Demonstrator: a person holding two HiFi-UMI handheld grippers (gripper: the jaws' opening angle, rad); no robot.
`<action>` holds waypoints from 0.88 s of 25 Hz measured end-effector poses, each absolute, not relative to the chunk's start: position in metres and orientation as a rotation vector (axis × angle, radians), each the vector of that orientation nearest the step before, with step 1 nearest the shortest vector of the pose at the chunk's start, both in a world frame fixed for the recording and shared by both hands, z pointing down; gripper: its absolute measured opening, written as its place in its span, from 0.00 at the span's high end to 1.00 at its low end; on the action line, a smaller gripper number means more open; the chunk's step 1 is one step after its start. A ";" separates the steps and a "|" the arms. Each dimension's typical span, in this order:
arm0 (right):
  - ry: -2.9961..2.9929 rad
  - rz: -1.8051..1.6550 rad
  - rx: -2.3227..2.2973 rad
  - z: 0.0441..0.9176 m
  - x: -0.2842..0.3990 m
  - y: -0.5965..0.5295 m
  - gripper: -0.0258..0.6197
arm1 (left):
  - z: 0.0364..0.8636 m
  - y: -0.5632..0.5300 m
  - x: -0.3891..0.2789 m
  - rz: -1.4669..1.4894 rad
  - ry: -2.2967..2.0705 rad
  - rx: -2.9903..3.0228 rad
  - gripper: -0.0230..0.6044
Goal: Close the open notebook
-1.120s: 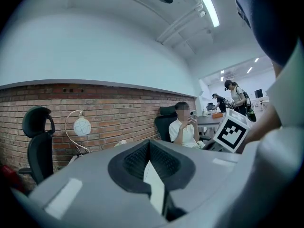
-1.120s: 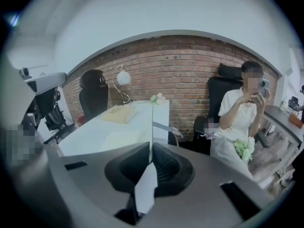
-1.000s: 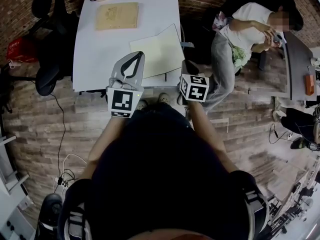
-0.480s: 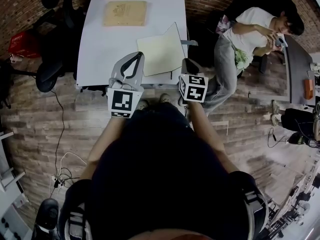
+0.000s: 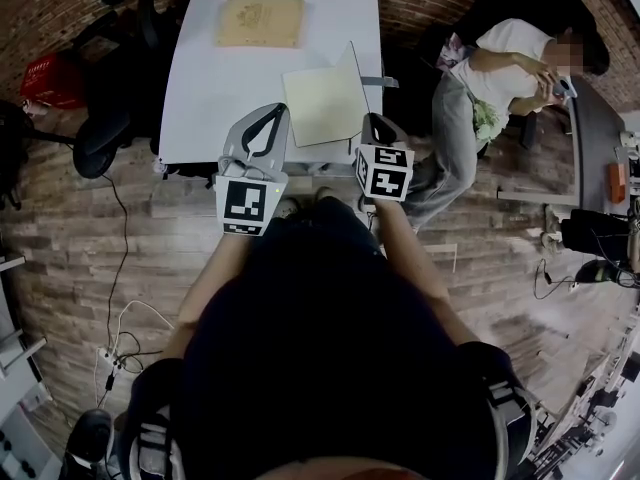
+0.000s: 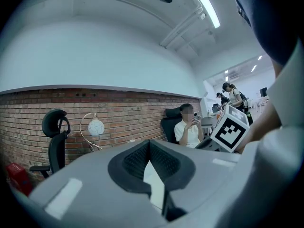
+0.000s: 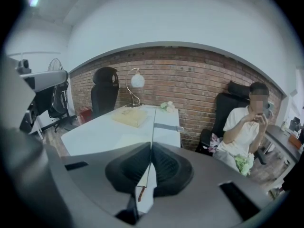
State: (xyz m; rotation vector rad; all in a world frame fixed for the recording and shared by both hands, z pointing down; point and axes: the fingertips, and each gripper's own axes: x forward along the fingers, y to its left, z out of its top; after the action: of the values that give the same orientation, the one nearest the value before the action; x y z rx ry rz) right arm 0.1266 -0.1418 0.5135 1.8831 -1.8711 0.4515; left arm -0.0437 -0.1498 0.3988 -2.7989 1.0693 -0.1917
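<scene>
Beyond the right gripper [image 7: 151, 145] lies a white, smooth-topped table [image 7: 90, 132]. On it, ahead and a little left of the jaws, sits a flat tan board [image 7: 129, 117]. Past that stands a lamp [image 7: 137, 81] with a round white globe on a curved metal stem. A small bunch of pale flowers [image 7: 167, 106] lies at the far end. To the gripper's right, off the table, a person [image 5: 490, 68] sits in a dark chair. To the left of the left gripper [image 5: 281, 108] stand black office chairs [image 5: 105, 128] and a red basket [image 5: 45, 76]. Its contents cannot be made out.

The notebook [image 5: 322, 108] lies open at the near edge of the table, between the two grippers. Its pages are pale and plain. Its right leaf stands up, edge-on to the right gripper. A grey strap [image 7: 166, 126] sticks out sideways from that leaf.

The right gripper's jaws have just been closing and now pinch the thin leaf. The left gripper's ribbed pads meet at the tips, with nothing between them.
</scene>
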 end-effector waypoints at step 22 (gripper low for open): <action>-1.960 0.386 1.748 0.515 0.094 -0.144 0.93 | 0.399 -0.150 -0.037 -0.204 1.107 -2.777 0.97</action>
State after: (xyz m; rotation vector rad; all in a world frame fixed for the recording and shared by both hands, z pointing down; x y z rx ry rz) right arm 0.0944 -0.1441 0.5153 1.7478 -1.9597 0.3858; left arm -0.0369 -0.1502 0.3991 -2.7773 1.1068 -0.2038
